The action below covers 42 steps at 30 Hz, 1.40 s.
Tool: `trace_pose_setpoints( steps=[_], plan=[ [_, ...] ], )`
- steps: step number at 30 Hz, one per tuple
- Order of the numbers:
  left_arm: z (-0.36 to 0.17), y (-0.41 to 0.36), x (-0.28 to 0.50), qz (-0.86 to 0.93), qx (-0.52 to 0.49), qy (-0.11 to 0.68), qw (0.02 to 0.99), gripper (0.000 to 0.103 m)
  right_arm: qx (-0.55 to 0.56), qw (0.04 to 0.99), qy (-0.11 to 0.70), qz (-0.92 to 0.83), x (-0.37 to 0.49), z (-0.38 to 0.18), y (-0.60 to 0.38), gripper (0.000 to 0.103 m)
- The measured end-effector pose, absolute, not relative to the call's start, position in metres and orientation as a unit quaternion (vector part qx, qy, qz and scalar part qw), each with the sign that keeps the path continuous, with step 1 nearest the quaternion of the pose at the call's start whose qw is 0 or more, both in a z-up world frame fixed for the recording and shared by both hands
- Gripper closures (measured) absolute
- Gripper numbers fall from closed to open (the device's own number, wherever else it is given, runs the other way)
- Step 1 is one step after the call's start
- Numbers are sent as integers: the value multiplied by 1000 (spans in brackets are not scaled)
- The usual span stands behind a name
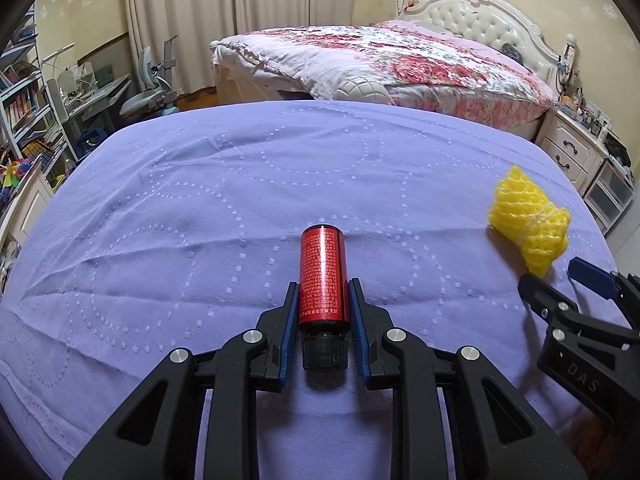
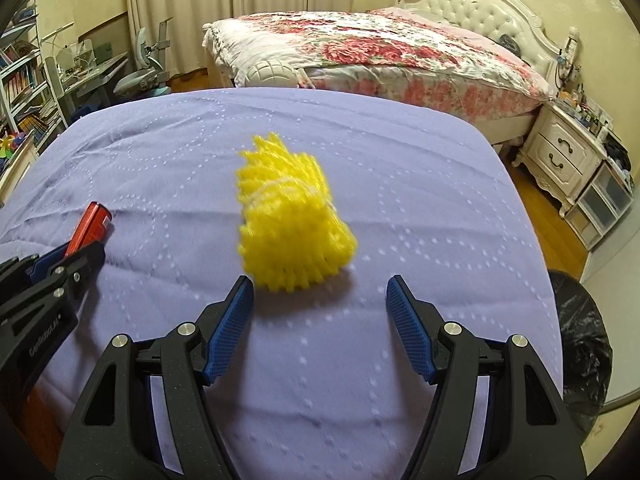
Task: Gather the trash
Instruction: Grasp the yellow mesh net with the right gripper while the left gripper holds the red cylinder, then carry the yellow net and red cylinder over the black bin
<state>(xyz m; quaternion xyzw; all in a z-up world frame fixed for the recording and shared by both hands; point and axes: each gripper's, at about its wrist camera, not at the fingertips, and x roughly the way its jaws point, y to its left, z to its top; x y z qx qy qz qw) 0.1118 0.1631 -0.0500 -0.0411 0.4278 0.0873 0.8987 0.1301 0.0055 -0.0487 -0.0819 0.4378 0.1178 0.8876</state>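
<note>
A red bottle [image 1: 322, 276] with a black cap lies along the jaws of my left gripper [image 1: 323, 285], which is shut on it just above the purple cloth [image 1: 192, 200]. The right wrist view shows the same bottle [image 2: 90, 226] and left gripper [image 2: 78, 250] at its left edge. A yellow foam net [image 2: 292, 224] rests on the cloth [image 2: 420, 200], just beyond the tips of my right gripper [image 2: 319, 280]. That gripper is open, with nothing between its blue pads. In the left wrist view the net [image 1: 528, 224] sits at the right, beside the right gripper [image 1: 550, 274].
A black trash bag [image 2: 580, 340] stands on the floor off the cloth's right edge. Beyond the cloth is a bed with a floral cover [image 1: 380, 60], and a white nightstand [image 1: 572, 148] stands to the right. A desk with a chair [image 1: 148, 92] and bookshelves fill the left.
</note>
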Motion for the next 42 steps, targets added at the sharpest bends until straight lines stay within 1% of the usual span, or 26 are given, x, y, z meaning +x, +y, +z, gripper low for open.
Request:
trace_pose_setpoints(
  steps=[14,16,17,20,24,32,42],
  plan=[
    [-51,169,117,89,-43,429,898,78,-79,890,435,116,161,-47,24,35],
    [-51,169,117,90,-43,429,898,78,-83,887,438,119,161,-47,26,41],
    [-51,169,117,90,-44,429,898,78,-86,886,439,122,161,-48,27,47],
    [-51,169,117,90,-43,429,898,78,-88,885,438,127,160,-46,28,52],
    [-51,170,119,89,-39,428,899,78,-84,885,439,130,156,-46,27,54],
    [-49,163,114,78,-36,426,901,78,-75,883,444,133,136,-47,18,55],
    [-49,129,93,45,-21,424,904,78,-74,884,442,134,98,-47,-4,55]
  ],
)
